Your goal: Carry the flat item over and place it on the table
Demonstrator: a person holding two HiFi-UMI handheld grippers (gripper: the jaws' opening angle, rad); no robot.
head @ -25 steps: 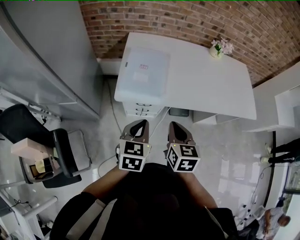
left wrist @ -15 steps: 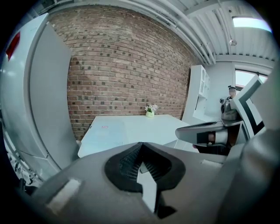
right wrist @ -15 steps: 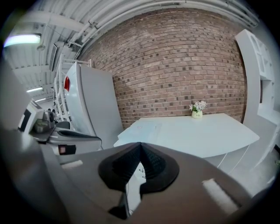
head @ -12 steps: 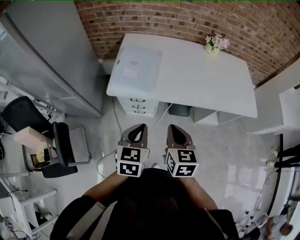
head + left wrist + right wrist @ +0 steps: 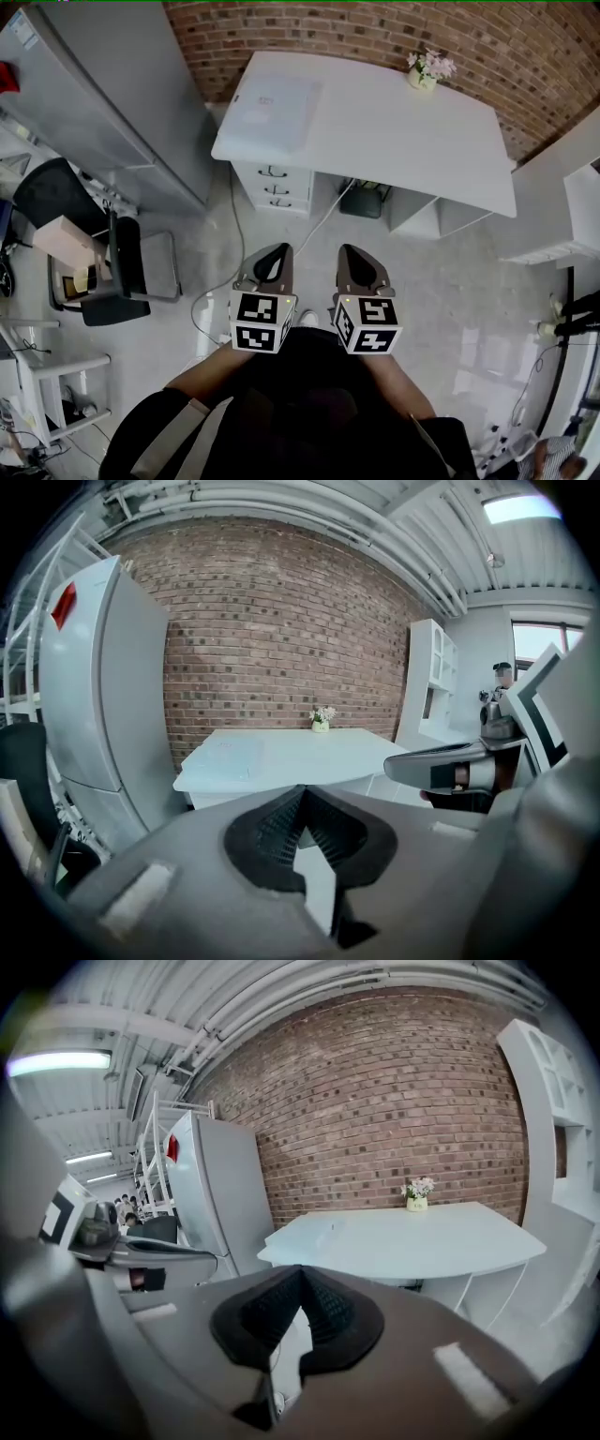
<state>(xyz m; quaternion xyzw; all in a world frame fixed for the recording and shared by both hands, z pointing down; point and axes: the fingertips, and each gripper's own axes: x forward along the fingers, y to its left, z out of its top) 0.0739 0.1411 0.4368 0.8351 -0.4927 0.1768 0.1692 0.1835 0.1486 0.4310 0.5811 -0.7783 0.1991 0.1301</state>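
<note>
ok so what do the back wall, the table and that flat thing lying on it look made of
The back wall is bare red-brown brick, matte, with pale mortar lines showing. The table has a smooth white top with a faint sheen, probably painted or laminated board. The flat item is a pale, slightly glossy sheet, perhaps plastic or a wrapped pad; it is too small to be sure.

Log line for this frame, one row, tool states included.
left tool: shut, empty | right tool: shut, empty | flat item: lying on table, left end | tools: short of table
</note>
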